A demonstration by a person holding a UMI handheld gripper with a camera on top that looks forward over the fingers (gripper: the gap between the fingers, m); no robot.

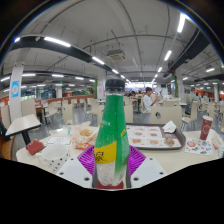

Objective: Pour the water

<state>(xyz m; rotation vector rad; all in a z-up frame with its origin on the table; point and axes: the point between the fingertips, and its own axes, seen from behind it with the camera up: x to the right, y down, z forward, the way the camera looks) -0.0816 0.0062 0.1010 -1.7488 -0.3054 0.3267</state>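
Gripper view: the gripper has both magenta pads pressed against the lower body of a green plastic bottle, one finger at each side with no gap showing; the bottle stands upright between the fingers, clear toward its neck, with a white cap on top; whether its base rests on the table cannot be seen, since the fingers hide it.

Just beyond the fingers the pale table carries clutter on both sides; to the left lie a small red packet and white paper wrappers, with an orange-tinted food bag close behind the bottle; to the right sits a tray of round pastries, near the bottle but apart from it, and further right a red drink cup; the barest stretch of tabletop lies ahead and right of the bottle, in front of the tray.

Further off, other tables and chairs fill a large food hall; a person sits in the distance; long ceiling light strips run overhead.
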